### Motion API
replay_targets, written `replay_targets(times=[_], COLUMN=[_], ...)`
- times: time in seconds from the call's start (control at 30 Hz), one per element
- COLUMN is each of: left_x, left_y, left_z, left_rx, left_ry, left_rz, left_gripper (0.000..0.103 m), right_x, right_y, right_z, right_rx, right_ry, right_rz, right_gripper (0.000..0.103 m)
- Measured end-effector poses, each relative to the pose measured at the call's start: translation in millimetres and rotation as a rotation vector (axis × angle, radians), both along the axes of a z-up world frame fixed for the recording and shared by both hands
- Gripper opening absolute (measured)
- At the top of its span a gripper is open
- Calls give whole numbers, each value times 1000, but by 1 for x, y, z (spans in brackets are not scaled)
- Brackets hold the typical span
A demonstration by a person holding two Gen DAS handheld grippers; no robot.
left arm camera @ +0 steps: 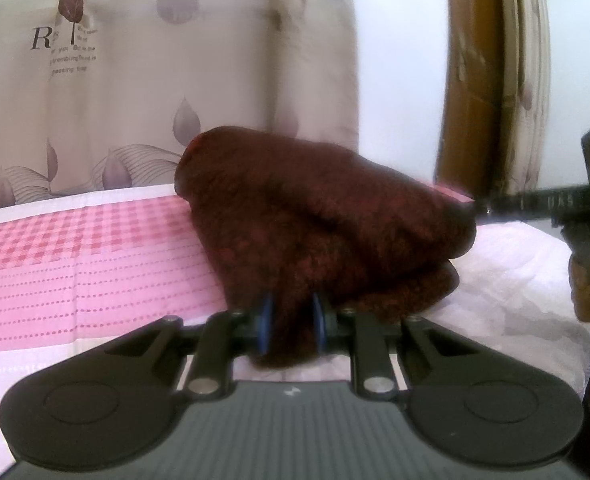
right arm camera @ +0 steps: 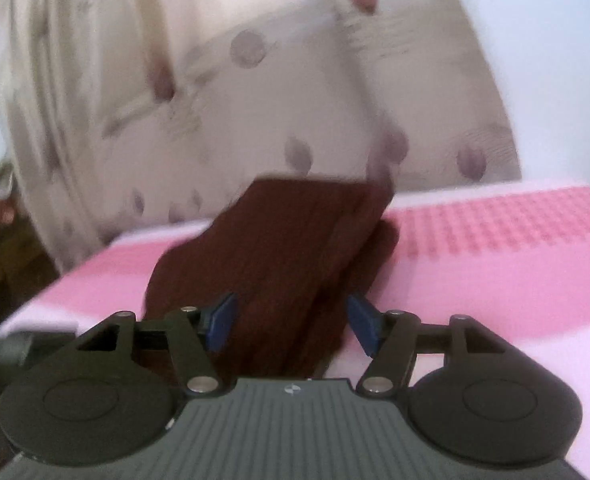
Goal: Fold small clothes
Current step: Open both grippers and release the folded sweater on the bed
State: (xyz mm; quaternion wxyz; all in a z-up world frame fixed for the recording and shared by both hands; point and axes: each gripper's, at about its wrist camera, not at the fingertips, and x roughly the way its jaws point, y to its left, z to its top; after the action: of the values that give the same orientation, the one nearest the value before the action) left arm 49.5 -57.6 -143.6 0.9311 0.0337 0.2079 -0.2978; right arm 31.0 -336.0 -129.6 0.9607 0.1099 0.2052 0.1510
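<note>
Fingers (left arm camera: 266, 322) of the left gripper (left arm camera: 292, 324), blue-padded, are pinched close together on a bunched fold of the dark red knitted garment (left arm camera: 315, 216) at the lower middle of the left wrist view. That garment is doubled over itself and rises in a mound over the pink checked bedspread (left arm camera: 75, 264), which fills the left of the frame. Behind it, across the upper left, hangs a beige curtain (left arm camera: 155, 72) printed with leaves and lettering. At the right edge a black part of the other gripper (left arm camera: 567, 202) reaches the garment's right corner, though blur hides whether it touches.

In the right wrist view, heavily blurred, the right gripper (right arm camera: 293, 322) has its blue fingers (right arm camera: 361, 322) spread wide, with the garment (right arm camera: 279, 256) lying between them. I cannot tell if either pad touches it. Pink bedspread (right arm camera: 495, 260) stretches to the right.
</note>
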Motion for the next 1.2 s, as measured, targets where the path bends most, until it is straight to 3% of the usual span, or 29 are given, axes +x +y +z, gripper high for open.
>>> replay_targets(times=[0.03,0.07,0.13,0.23,0.3,0.4,0.47,0.6,0.67,0.8,0.93,1.0,1.07,1.13,1.2], left_x=[0,1,6,10,10,8,8,5,-5,-27,-1,18,32,43,63], left_y=[0,0,2,7,6,6,7,13,15,14,-3,-6,-16,-27,-39], left_z=[0,0,-1,-3,-5,-6,-7,-7,-2,22,32,37,50,57,47], left_rx=[0,-2,-12,-44,-33,-30,-33,-34,-47,-156,-197,-266,-317,-290,-226], left_ry=[2,7,31,62,68,64,66,72,25,-89,-80,-36,-52,-82,-18], left_rz=[1,4,19,22,17,24,33,57,36,-34,-51,-59,-94,-105,-83], left_gripper=[21,21,21,21,21,21,21,21,21,21,21,21,21,23,23], right_x=[-4,-8,-10,-3,-8,-6,-5,-7,-6,-5,-4,-2,-3,-4,-3], right_y=[4,10,18,26,18,3,2,-1,-9,-5,-4,-5,-7,-10,-13], right_z=[-3,-6,-6,-5,2,-3,-13,-15,-14,-13,-11,-13,-15,-18,-23], right_rx=[-14,-31,-73,-131,-172,-209,-198,-155,-95,-56,-56,-26,-4,28,42], right_ry=[10,-7,-57,-45,-73,-25,23,36,43,46,41,49,49,53,69], right_rz=[-2,-8,8,43,22,-5,11,-2,-2,45,41,39,36,42,36], right_gripper=[59,43,26,15,13,11,11,11,11,12,13,14,17,19,20])
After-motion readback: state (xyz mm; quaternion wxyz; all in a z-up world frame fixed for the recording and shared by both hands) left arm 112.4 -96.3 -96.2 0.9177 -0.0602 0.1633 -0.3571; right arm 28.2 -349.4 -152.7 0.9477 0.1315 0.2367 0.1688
